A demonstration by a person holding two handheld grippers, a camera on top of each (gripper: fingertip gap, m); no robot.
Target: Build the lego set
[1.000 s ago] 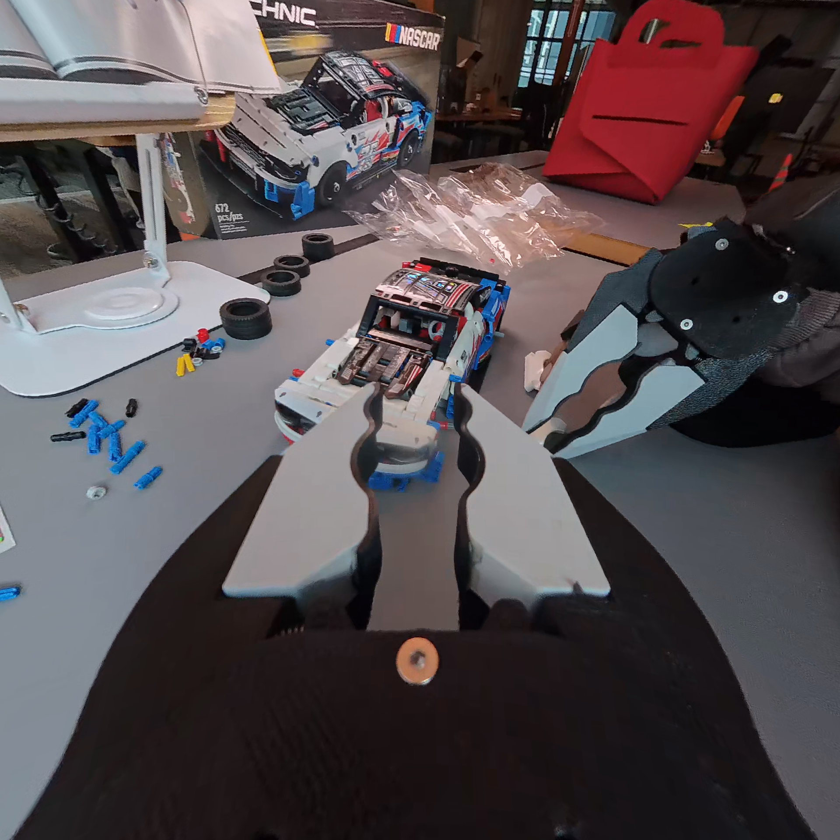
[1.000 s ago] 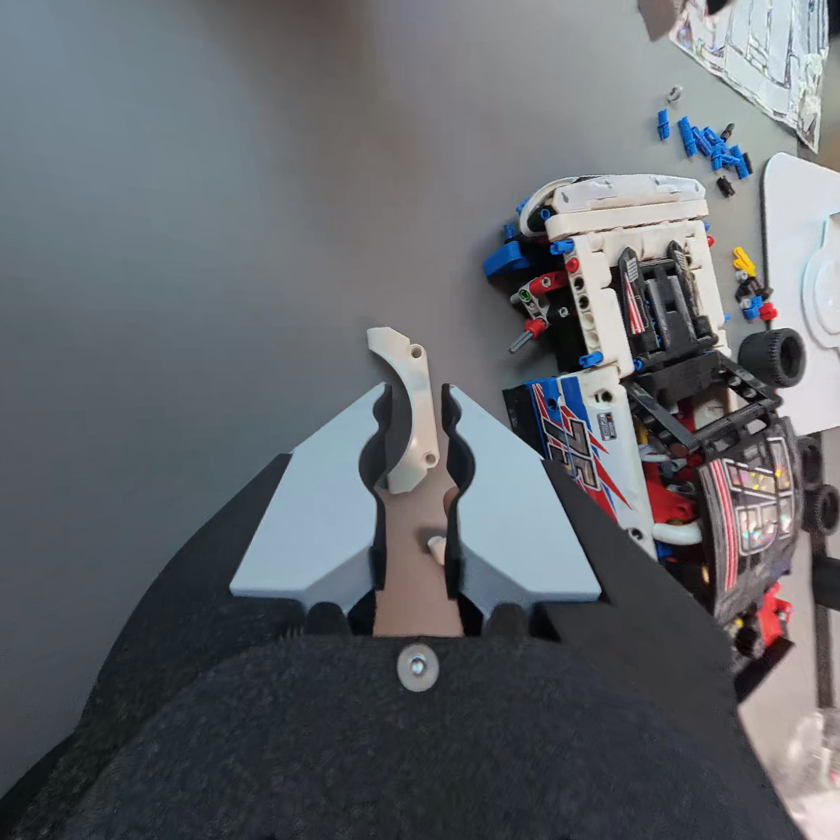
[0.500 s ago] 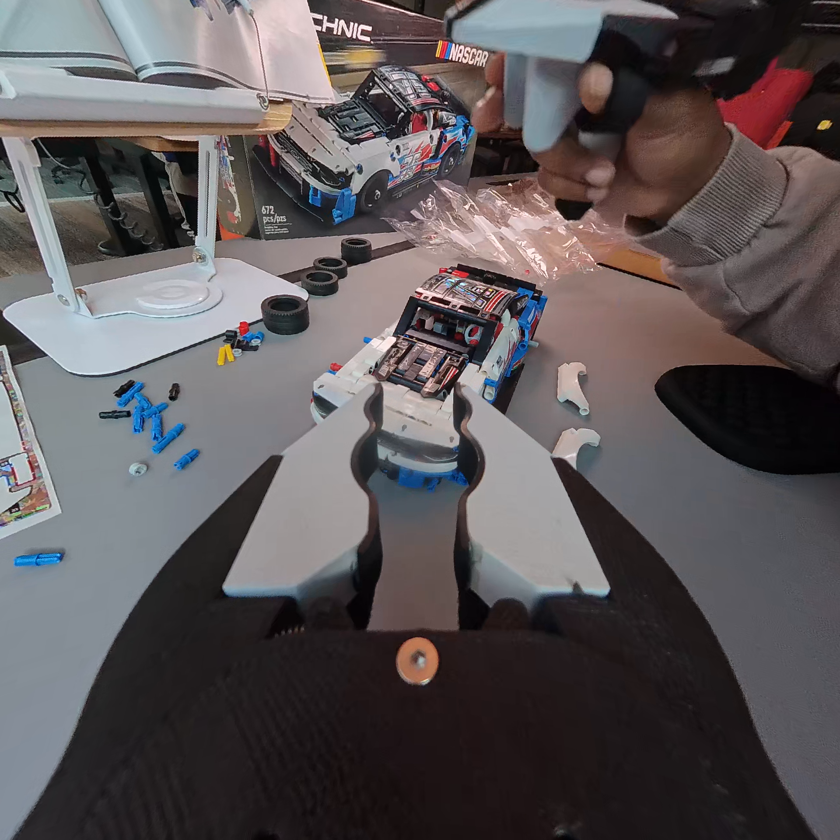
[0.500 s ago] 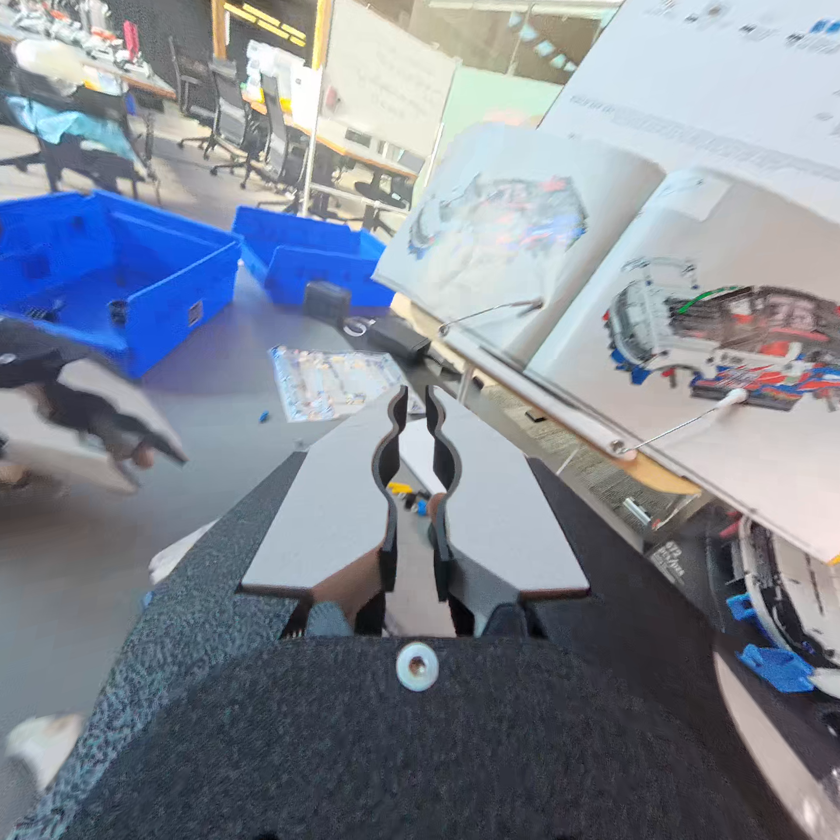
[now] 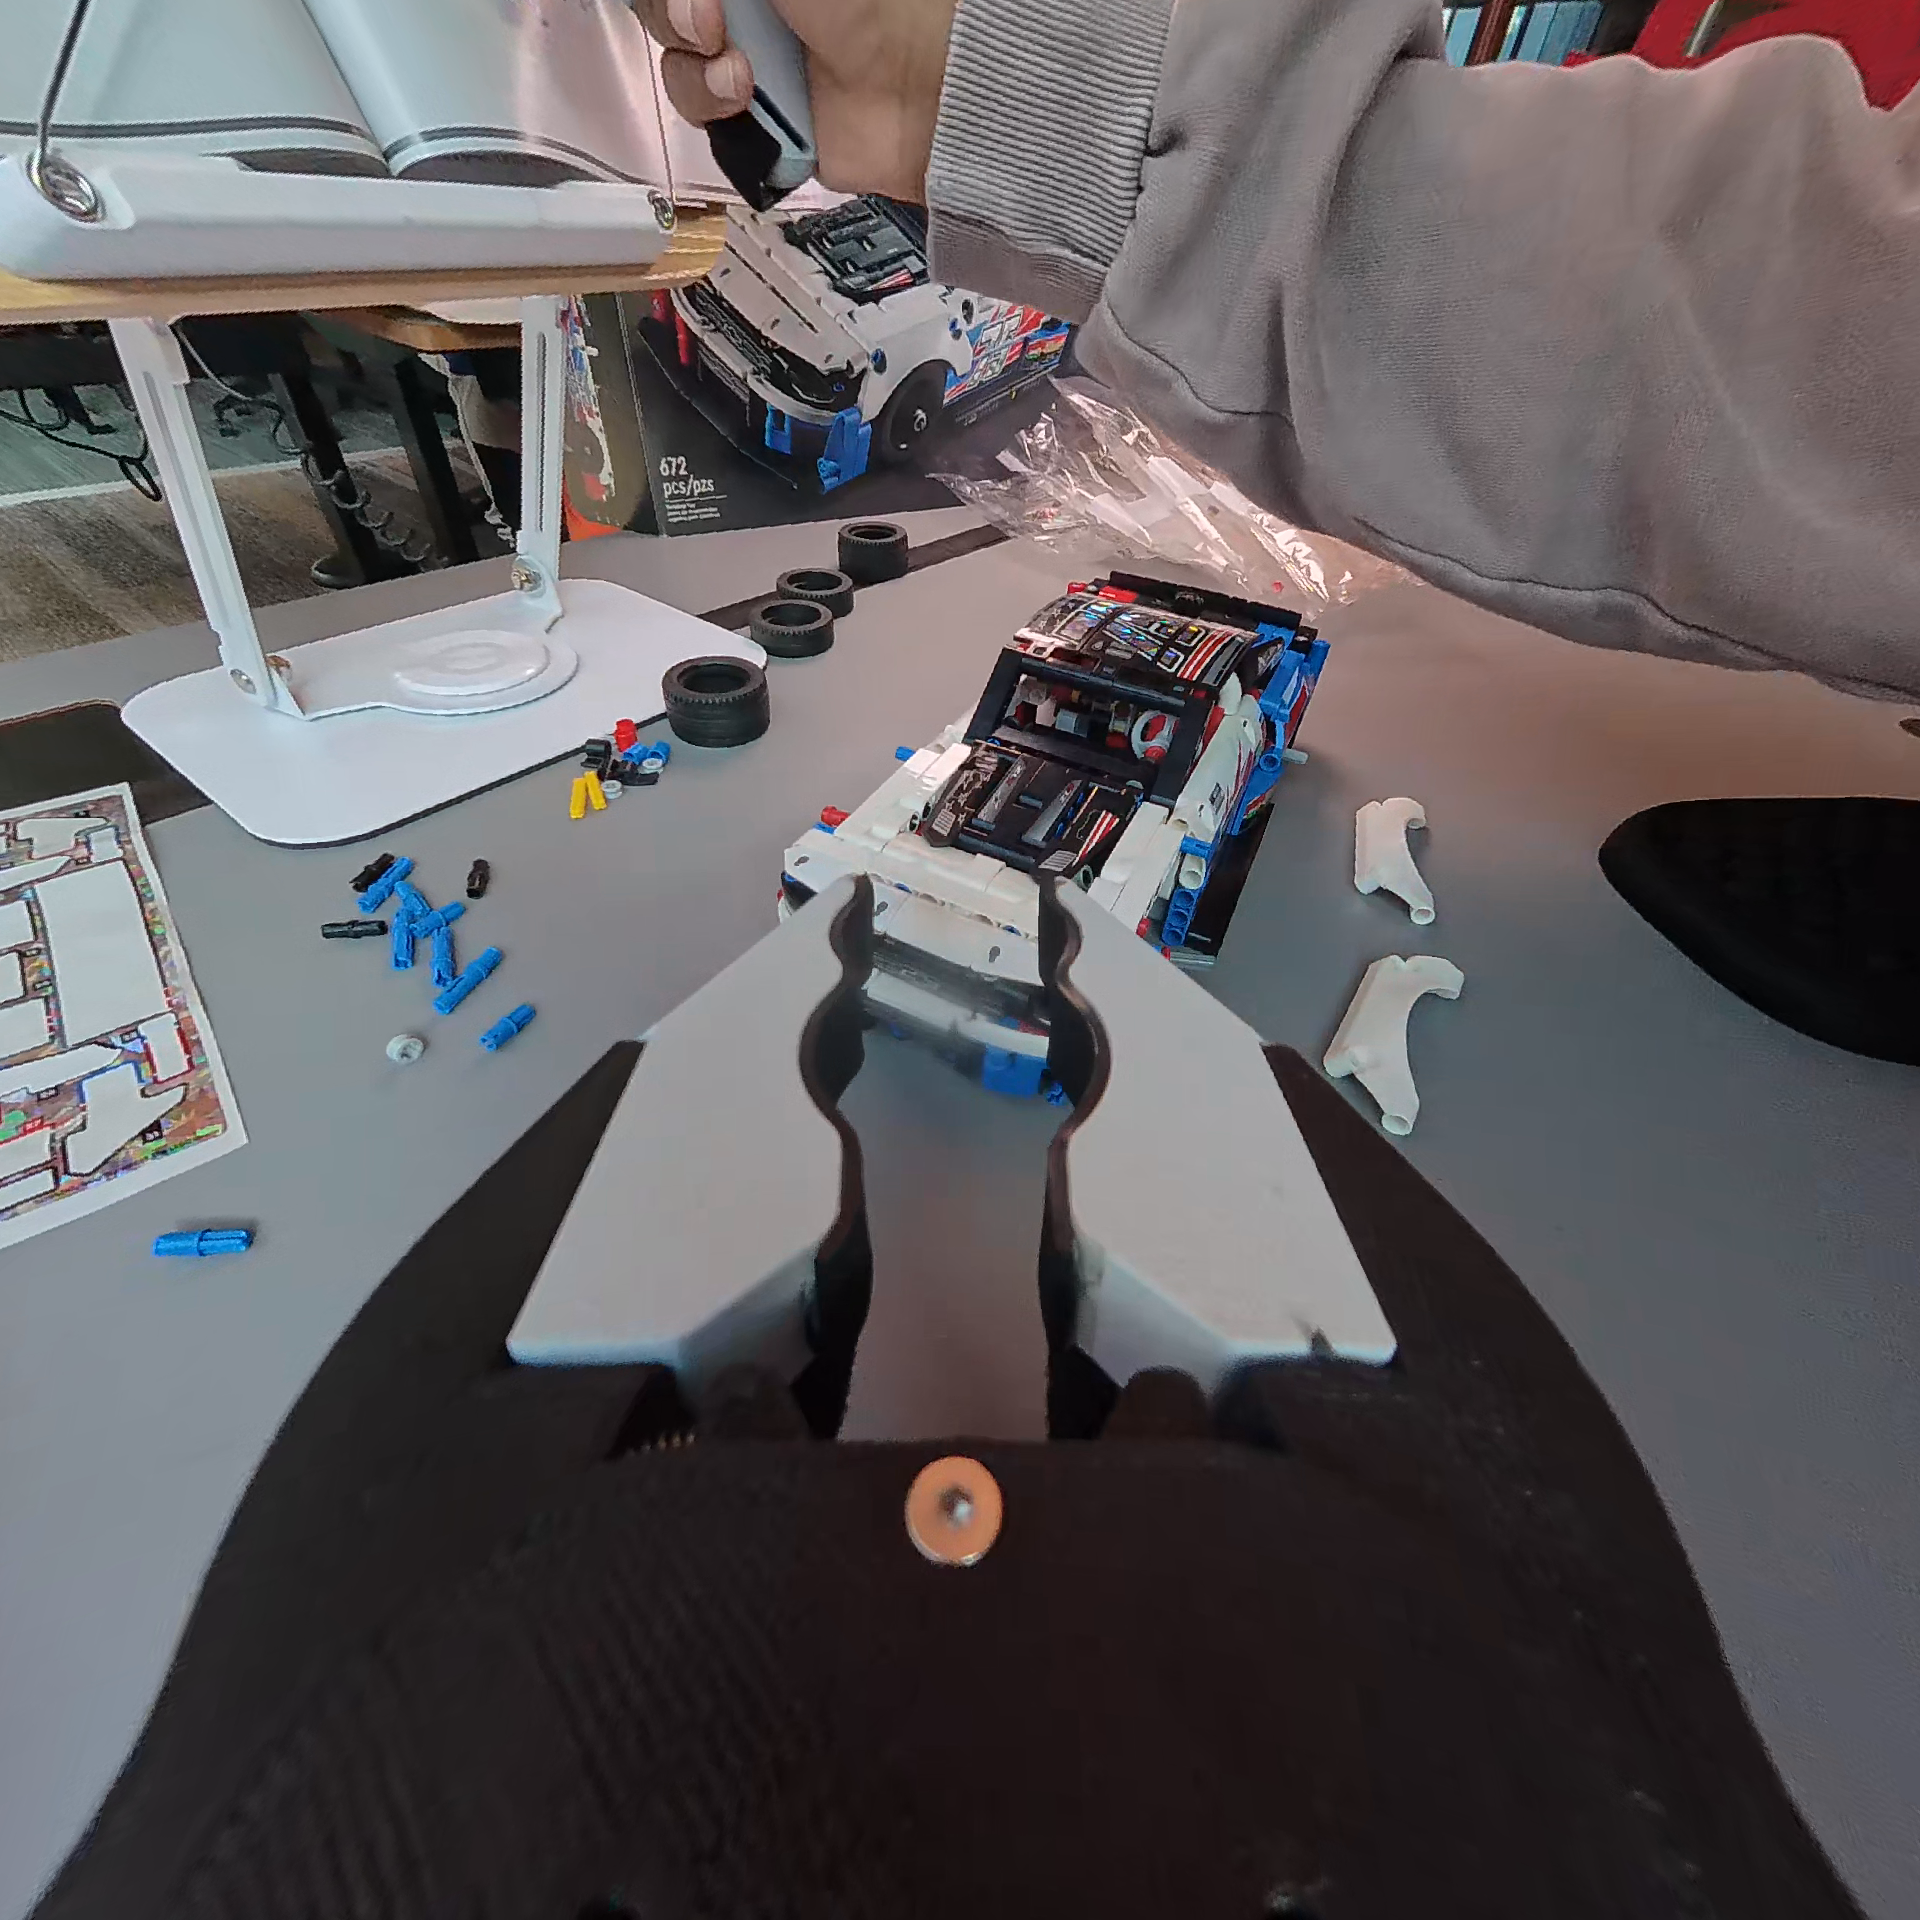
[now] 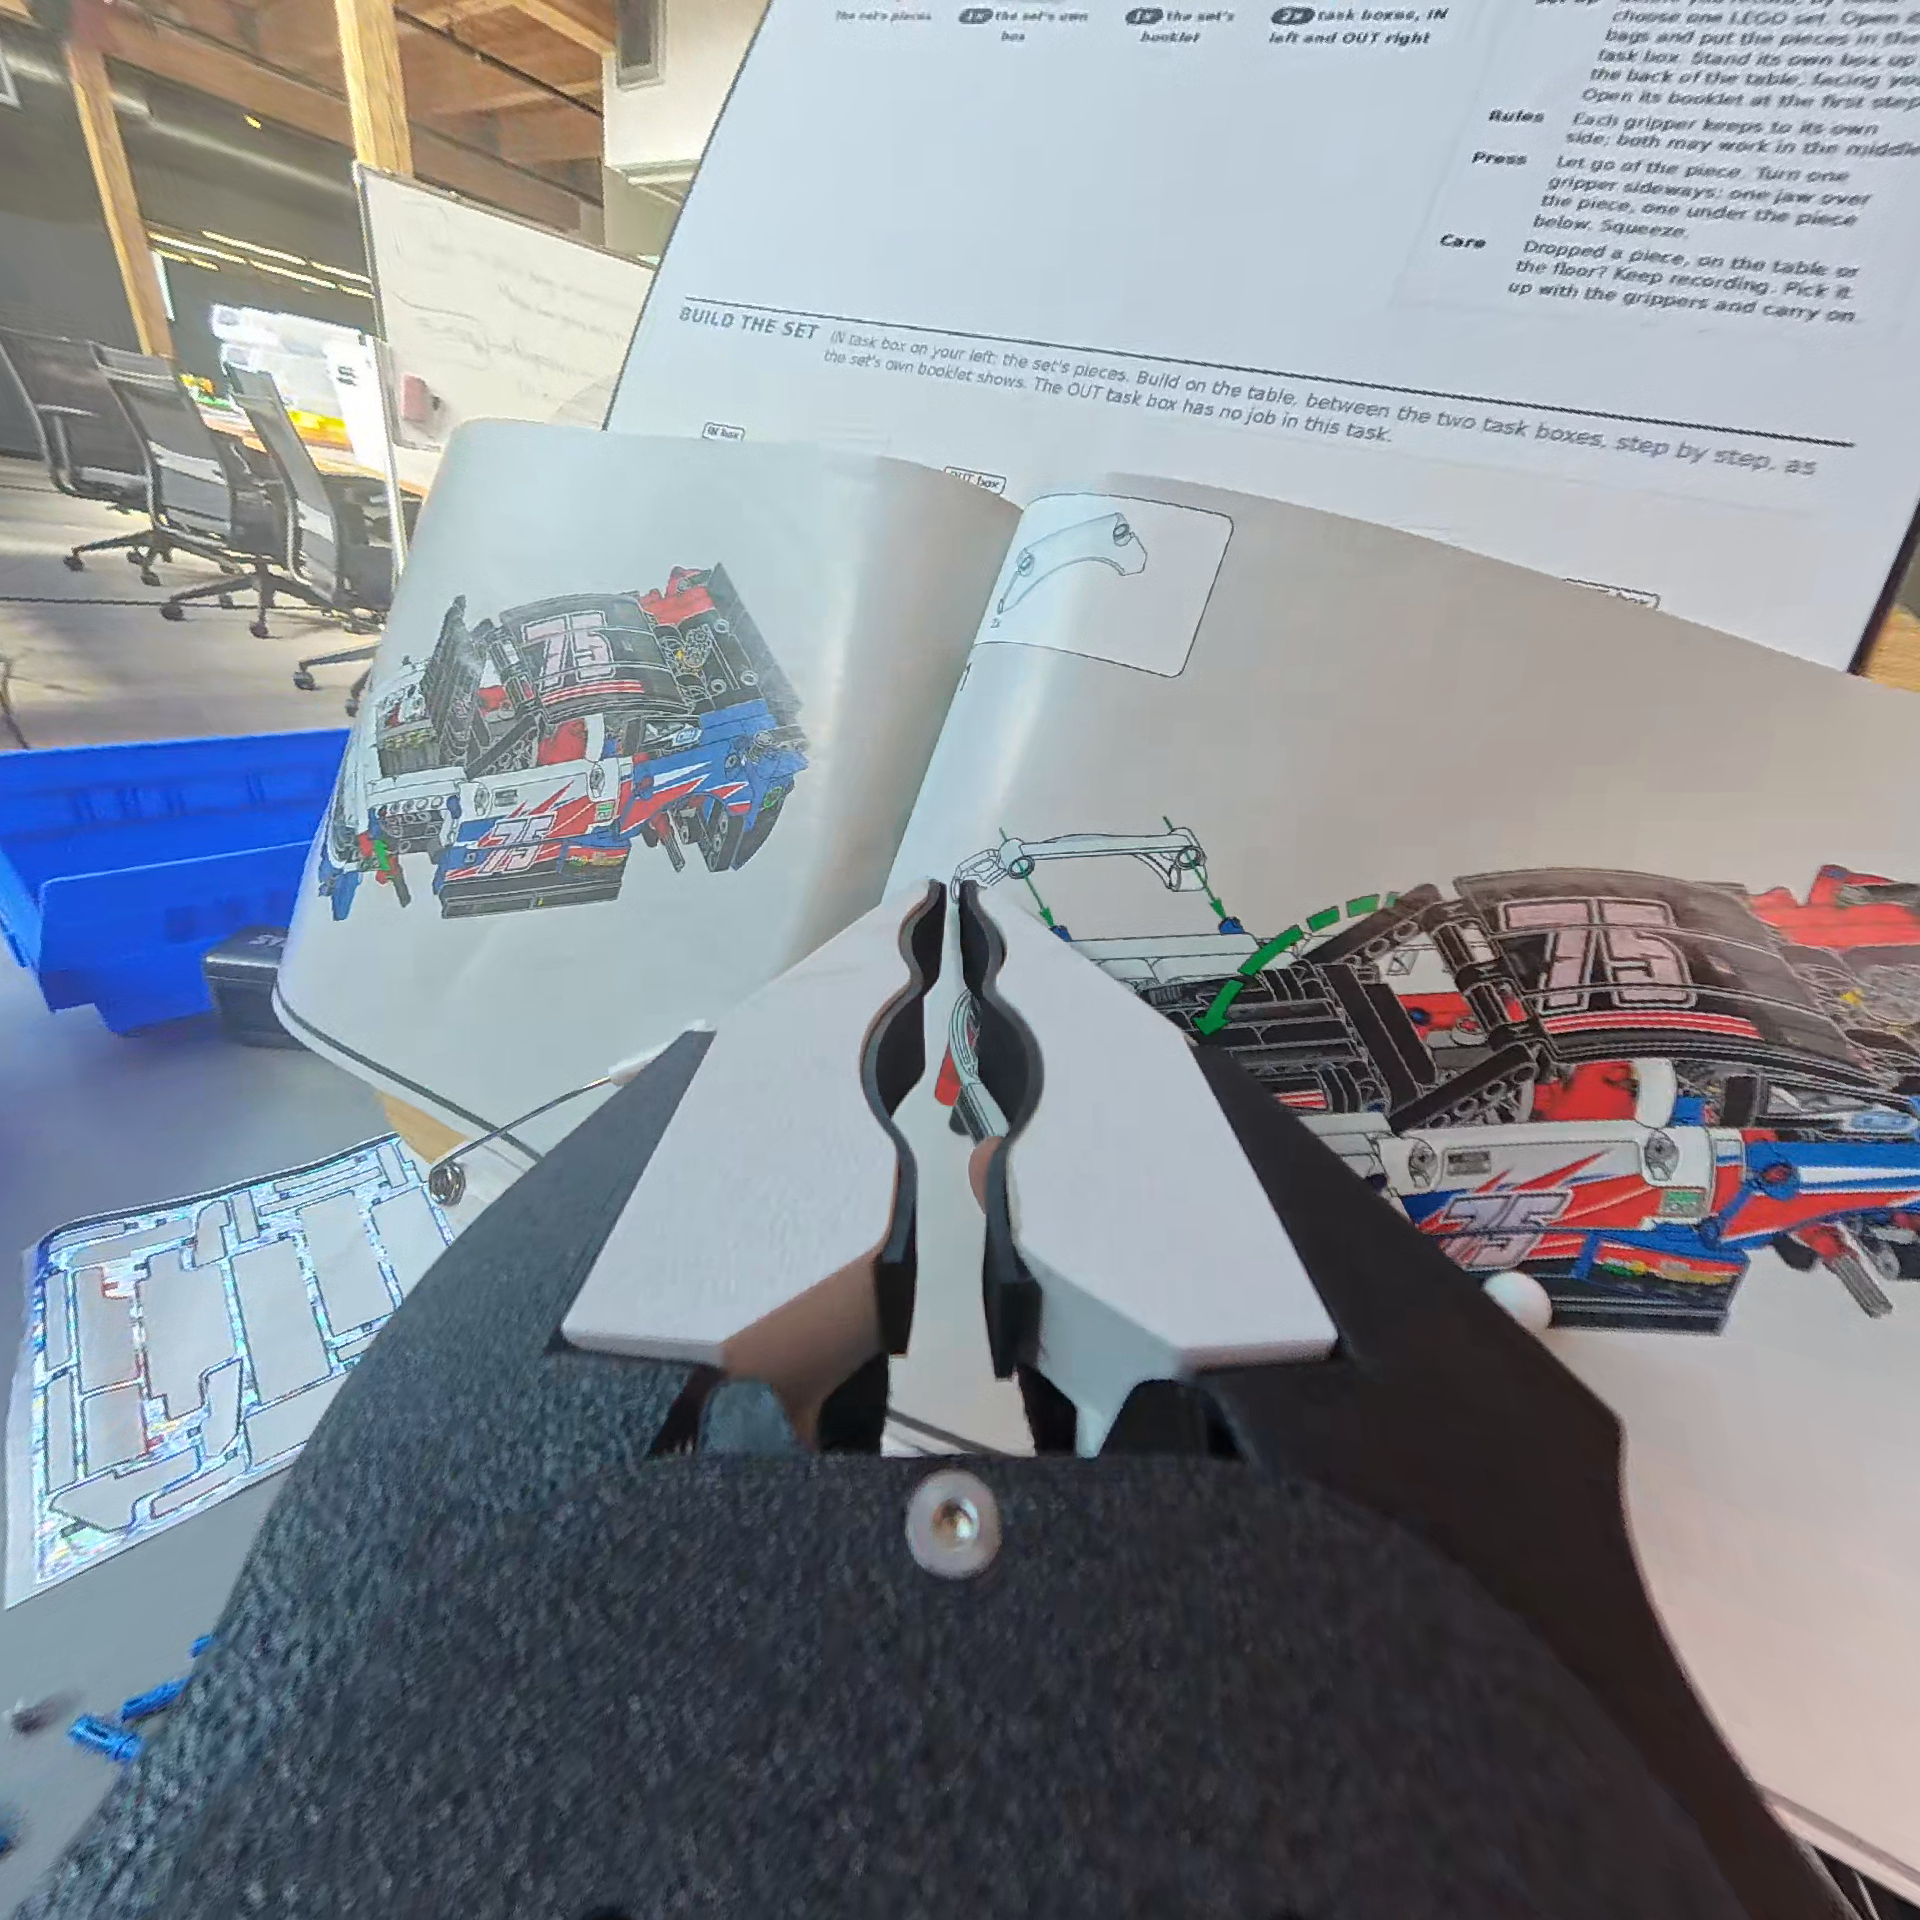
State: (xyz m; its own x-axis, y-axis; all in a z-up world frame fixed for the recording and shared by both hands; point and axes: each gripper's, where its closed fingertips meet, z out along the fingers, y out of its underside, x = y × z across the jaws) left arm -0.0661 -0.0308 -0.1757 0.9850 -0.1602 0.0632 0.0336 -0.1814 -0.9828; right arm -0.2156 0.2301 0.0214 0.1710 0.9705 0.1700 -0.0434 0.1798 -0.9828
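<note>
The part-built white, blue and black lego car (image 5: 1049,800) stands on the grey table (image 5: 1558,1299), just past my left gripper (image 5: 951,904), which is open and empty and hovers low in front of the car's nose. Two white curved pieces (image 5: 1392,857) (image 5: 1387,1029) lie to the right of the car. My right gripper (image 6: 951,894) is shut and empty, raised in front of the open instruction booklet (image 6: 675,727) on its stand. It also shows in the left wrist view (image 5: 764,104), held by a hand at the top.
Several black tyres (image 5: 717,701) and small blue pins (image 5: 436,935) lie left of the car. A sticker sheet (image 5: 83,997), the white stand base (image 5: 416,707), the set's box (image 5: 831,395) and a plastic bag (image 5: 1143,499) ring the work area. A grey sleeve (image 5: 1455,312) crosses above. A blue bin (image 6: 135,862) stands far left. My hands' fingertips stand some 35 cm from each other.
My right gripper left the white curved piece on the table, rose to the booklet and closed. My left gripper drew back a little from the car.
</note>
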